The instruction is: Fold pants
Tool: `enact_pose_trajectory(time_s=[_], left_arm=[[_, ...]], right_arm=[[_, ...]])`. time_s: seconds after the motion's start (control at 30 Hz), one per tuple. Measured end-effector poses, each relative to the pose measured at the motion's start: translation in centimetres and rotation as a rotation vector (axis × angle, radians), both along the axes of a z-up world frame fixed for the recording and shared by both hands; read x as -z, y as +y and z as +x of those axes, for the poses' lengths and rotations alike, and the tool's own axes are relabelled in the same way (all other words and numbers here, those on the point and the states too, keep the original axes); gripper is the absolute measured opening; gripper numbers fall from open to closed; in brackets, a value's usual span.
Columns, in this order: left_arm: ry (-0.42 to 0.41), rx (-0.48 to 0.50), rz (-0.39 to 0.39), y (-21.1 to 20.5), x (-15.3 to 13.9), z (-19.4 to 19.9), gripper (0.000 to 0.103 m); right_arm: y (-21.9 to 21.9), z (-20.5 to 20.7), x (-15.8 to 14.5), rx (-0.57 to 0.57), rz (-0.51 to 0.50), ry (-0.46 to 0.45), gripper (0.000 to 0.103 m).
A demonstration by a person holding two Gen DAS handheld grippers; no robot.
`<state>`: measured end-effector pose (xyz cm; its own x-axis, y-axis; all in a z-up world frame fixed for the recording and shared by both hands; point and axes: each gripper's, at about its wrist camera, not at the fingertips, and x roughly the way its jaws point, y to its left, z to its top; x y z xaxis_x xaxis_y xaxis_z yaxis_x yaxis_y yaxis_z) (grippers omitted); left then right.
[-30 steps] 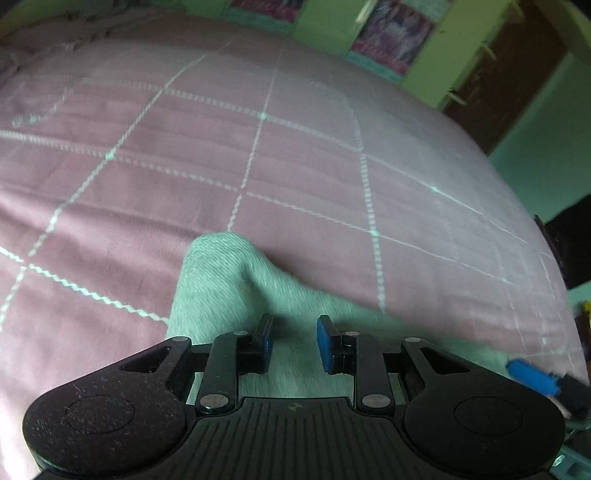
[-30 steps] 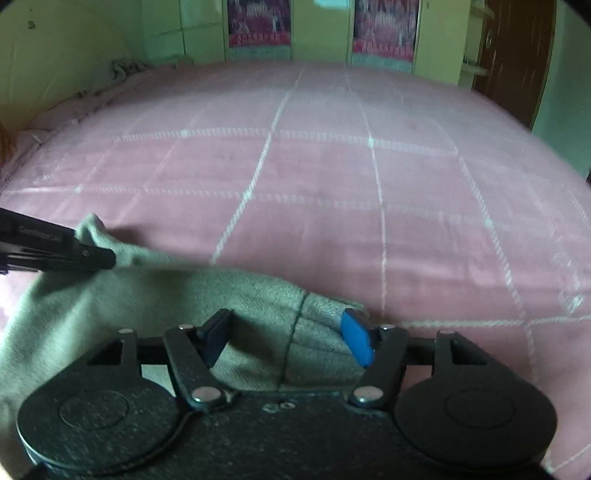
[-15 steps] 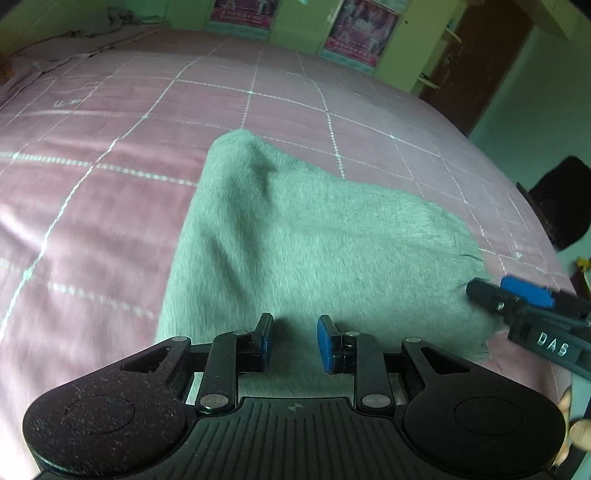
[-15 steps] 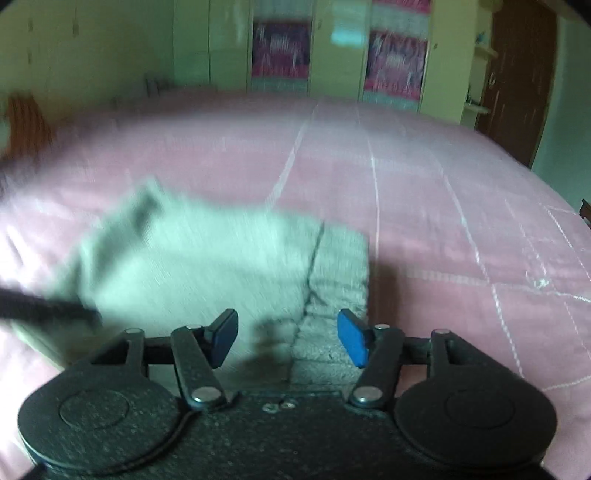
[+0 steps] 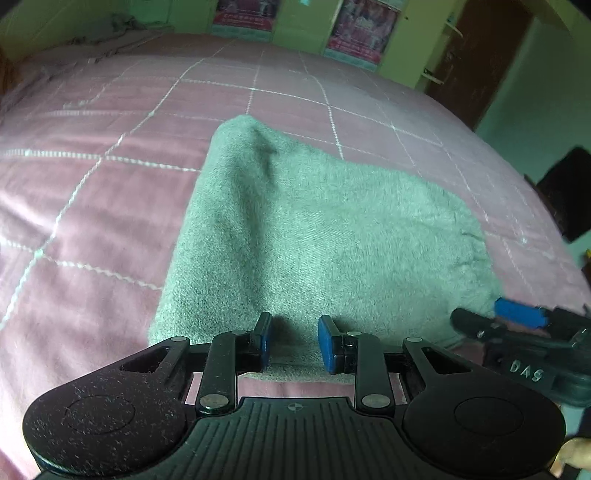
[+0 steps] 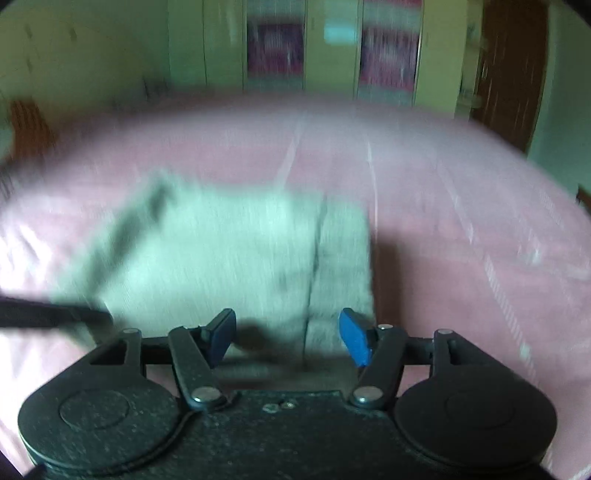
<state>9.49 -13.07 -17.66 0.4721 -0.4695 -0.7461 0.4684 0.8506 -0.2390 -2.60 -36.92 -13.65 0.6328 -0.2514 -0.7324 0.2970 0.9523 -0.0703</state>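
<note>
A big bed with a pink cover (image 5: 110, 206) crossed by white lines fills the room. The gray pants (image 5: 314, 229) lie folded on it, right in front of both grippers. The left gripper (image 5: 294, 341) has its blue pads a little apart, with nothing pinched. The right gripper (image 6: 288, 336) is opening wide over the near edge of the pants, not pressing them. Far ahead stand green walls, two posters (image 5: 362, 29) and a brown door (image 6: 513, 66).
</note>
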Motion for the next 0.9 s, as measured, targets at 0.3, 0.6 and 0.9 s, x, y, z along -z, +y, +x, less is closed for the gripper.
enact_pose_trajectory(time_s=[0.3,0.6,0.9], left_arm=[[-0.011,-0.042,-0.002,0.4,-1.5,-0.5,0.028],[-0.044,-0.047,0.013,0.4,-1.8,-0.2,0.049],[-0.032,-0.035,0.028,0.4,-0.7,-0.1,0.058]], right_arm=[[0.5,-1.3,-3.1,0.028,0.048,-0.1,0.067],[1.6,-0.7,-5.0,-0.002,0.04,-0.164,0.07],[0.9,-0.2,-1.1,0.011,0.013,-0.042,0.073]])
